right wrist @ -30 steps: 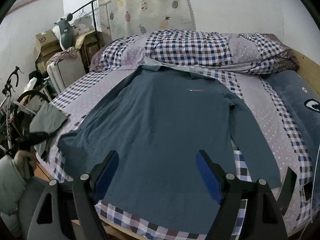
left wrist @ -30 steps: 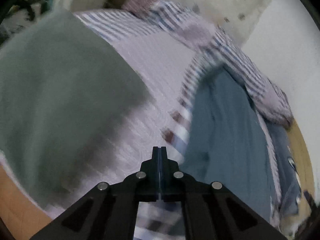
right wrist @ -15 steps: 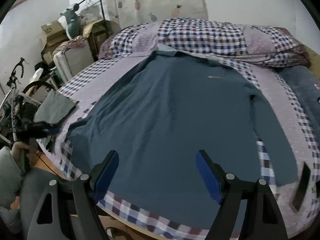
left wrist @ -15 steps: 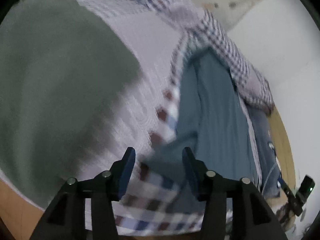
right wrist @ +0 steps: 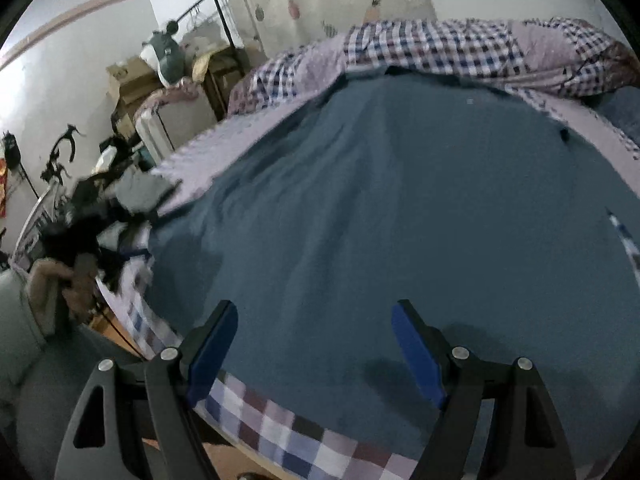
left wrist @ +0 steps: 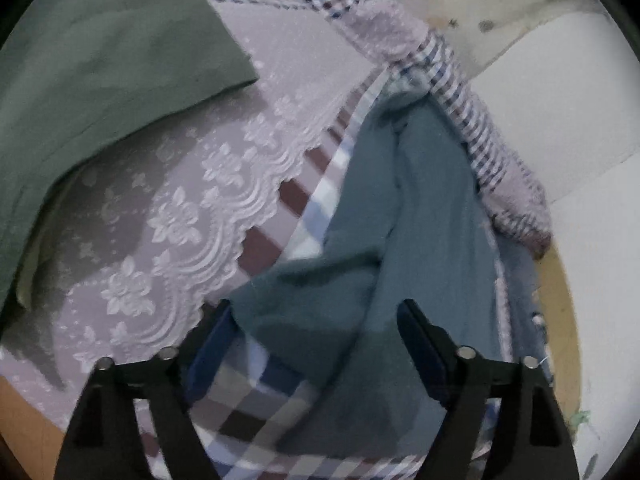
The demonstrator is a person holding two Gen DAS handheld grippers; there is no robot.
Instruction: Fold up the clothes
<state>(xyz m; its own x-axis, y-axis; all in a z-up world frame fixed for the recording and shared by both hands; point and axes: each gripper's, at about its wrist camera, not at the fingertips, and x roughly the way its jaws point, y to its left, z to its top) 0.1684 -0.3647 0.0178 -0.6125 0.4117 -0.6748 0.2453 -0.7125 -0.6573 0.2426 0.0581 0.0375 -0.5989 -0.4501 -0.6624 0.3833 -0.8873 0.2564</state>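
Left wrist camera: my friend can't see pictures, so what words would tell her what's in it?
The open left gripper reaches over the end of a sleeve of a teal-blue shirt spread on a bed with a checked and lilac lace cover. A grey-green garment lies further back on the left, and a white wall is on the right.
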